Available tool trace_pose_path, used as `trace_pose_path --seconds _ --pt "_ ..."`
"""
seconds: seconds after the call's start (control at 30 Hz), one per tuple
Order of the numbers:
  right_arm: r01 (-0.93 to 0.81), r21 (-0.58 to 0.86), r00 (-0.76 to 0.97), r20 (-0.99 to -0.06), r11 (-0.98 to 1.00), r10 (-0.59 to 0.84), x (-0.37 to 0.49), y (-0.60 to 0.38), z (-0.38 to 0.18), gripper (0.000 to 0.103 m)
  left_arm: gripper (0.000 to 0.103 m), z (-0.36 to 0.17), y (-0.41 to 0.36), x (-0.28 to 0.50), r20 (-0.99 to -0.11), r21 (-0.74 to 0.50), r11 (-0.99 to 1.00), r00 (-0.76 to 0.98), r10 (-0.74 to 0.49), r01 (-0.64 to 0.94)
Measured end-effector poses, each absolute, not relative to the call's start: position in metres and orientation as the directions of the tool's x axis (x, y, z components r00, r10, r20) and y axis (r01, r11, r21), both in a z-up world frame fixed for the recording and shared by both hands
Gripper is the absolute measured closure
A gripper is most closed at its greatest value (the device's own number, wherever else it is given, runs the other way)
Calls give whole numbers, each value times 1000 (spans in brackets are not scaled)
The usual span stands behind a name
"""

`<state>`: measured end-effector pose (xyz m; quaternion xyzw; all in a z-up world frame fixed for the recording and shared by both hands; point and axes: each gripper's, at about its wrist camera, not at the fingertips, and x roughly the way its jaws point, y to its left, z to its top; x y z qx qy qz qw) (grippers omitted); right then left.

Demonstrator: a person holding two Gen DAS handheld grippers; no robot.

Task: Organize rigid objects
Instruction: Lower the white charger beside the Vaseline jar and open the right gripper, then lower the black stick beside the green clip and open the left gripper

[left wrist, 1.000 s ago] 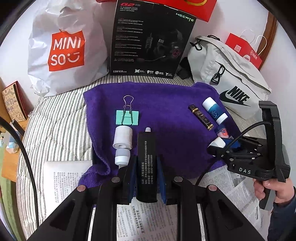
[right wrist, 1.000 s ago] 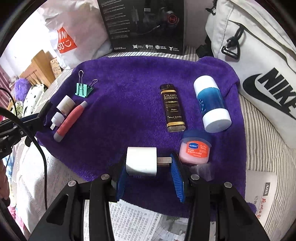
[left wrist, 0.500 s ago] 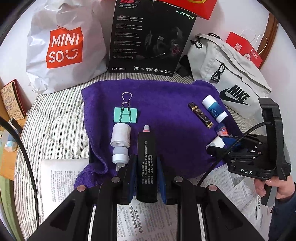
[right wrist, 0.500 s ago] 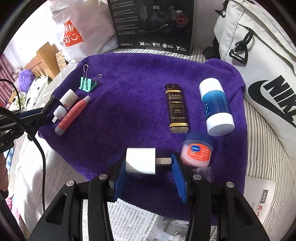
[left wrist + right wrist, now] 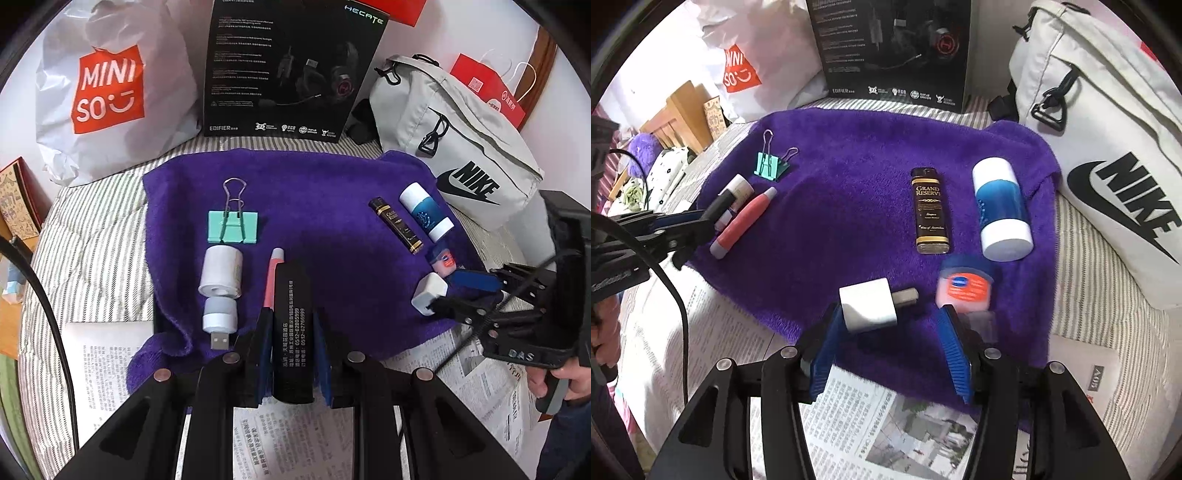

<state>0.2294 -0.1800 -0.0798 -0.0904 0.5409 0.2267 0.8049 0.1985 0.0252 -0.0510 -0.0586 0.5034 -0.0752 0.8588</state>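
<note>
Two tools point down at the purple towel [image 5: 325, 192] on the bed.
The left tool [image 5: 291, 354] squeezes a black tube [image 5: 291, 332]. The right tool [image 5: 890, 332] has just been opening; the white plug [image 5: 868, 306] lies loose between its blue pads, near the towel's front edge. Only the left view shows the USB stick [image 5: 218, 317]. The towel's middle is bare.

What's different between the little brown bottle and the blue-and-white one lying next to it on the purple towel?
The brown bottle is slim, dark and flat-sided, with gold lettering; the blue-and-white bottle is fatter, round and bright. The brown one has a dark cap at its far end; the blue one has white at both ends. Both lie on their sides, roughly parallel but apart, on the purple towel.
</note>
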Motion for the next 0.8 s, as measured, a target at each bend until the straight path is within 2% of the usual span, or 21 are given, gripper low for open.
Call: trace_pose_path --seconds 0.13,0.8 --pt "-449 89 339 -904 889 261 224 -191 -75 45 82 -54 19 205 -860 -172 982 475 -187 76" --pt "-371 165 379 -871 914 312 217 -225 -79 45 82 -61 5 257 -861 -166 982 472 -191 93"
